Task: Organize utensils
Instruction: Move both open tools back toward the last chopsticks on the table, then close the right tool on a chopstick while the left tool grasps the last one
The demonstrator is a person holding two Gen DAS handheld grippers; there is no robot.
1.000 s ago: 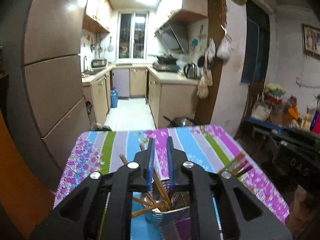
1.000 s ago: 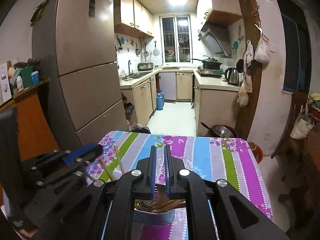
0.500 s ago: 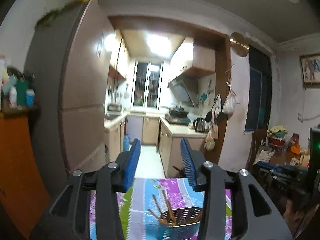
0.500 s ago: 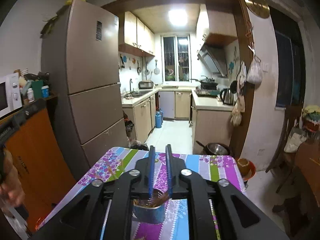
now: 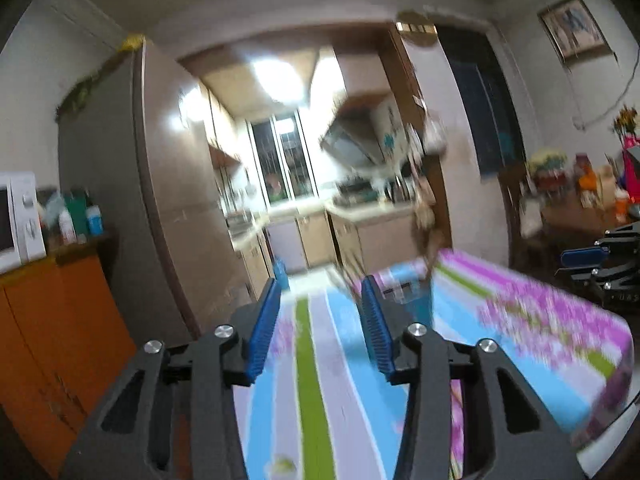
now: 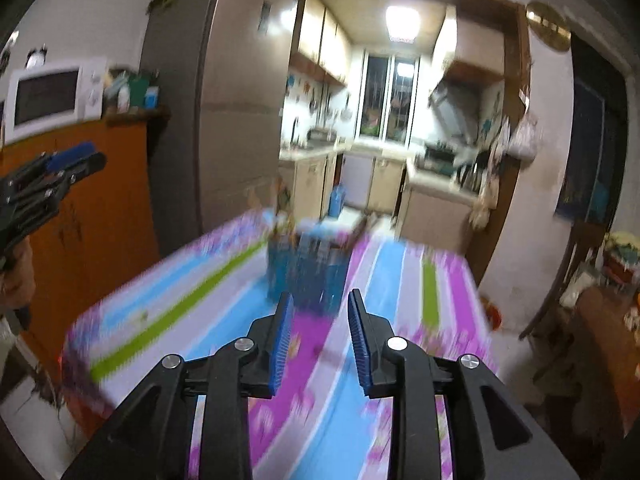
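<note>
A blue mesh utensil basket (image 6: 308,268) with wooden chopsticks (image 6: 280,216) standing in it sits on the striped floral tablecloth (image 6: 400,280), blurred by motion. My right gripper (image 6: 321,294) is drawn back from the basket. Its jaws are opening and nothing is between them. In the left wrist view the basket (image 5: 418,292) shows partly behind the right finger, toward the table's far end. My left gripper (image 5: 321,280) hangs over the cloth (image 5: 312,380) with its jaws apart and closing, and it holds nothing. Each gripper shows at the edge of the other's view: the left gripper (image 6: 52,176), the right gripper (image 5: 600,264).
A tall fridge (image 6: 224,100) stands at the table's far left. Beside it is an orange cabinet (image 5: 60,320) with a microwave (image 6: 48,96) on top. A person's hand (image 6: 16,280) shows at the left edge. A cluttered side table (image 5: 580,200) stands to the right, and the kitchen lies beyond.
Both grippers were shut just above the basket a second ago. They have pulled back and apart from it and their jaws have opened. The basket now sits farther off.
</note>
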